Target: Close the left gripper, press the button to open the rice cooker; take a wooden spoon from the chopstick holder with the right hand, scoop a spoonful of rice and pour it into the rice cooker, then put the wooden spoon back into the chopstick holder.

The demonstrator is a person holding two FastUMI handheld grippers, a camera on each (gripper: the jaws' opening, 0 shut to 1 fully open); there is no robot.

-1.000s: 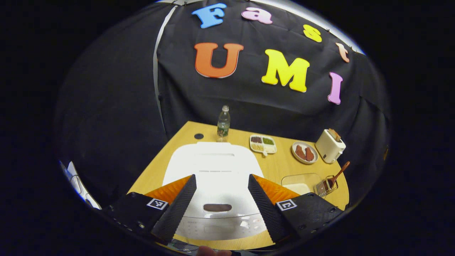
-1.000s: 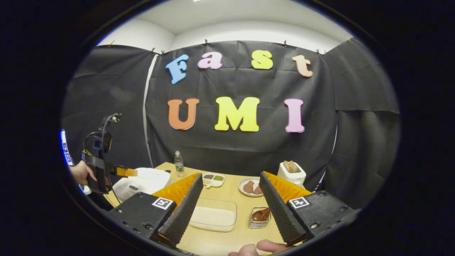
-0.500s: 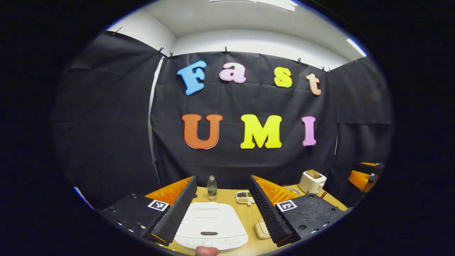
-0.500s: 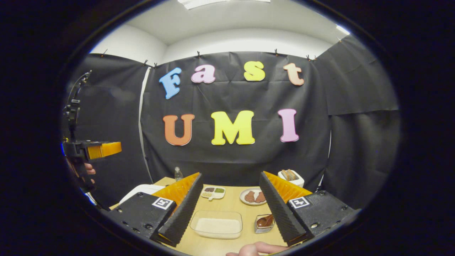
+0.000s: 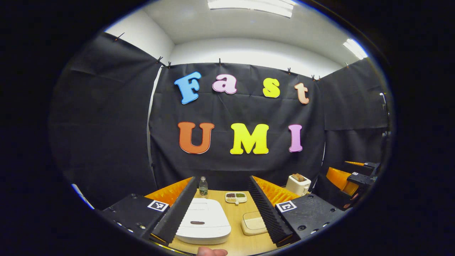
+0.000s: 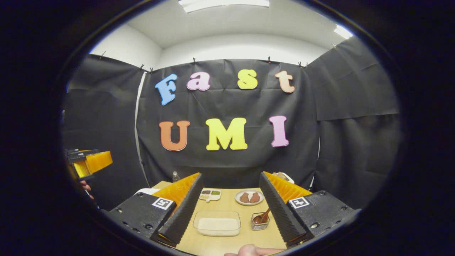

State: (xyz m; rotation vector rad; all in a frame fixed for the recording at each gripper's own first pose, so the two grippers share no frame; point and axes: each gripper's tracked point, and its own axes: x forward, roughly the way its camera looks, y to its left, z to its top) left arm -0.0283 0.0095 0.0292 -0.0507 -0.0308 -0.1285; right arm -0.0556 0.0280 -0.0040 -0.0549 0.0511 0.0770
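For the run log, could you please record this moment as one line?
rice cooker: lid shut | left gripper: open, empty | right gripper: open, empty | wooden spoon: in holder

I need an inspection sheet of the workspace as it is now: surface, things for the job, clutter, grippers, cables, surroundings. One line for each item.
Surface: wooden table, bare in the middle.
Job's things: white rice cooker, lid down; clear rice container holding rice; wooden spoon standing in the chopstick holder.
Clutter: water bottle, divided snack dish, plate of meat, toaster.
Grippers: left gripper open, raised in front of the cooker; right gripper open, raised before the rice container.
Cables: nothing seen.
Surroundings: black cloth walls, white ceiling with lit panels.
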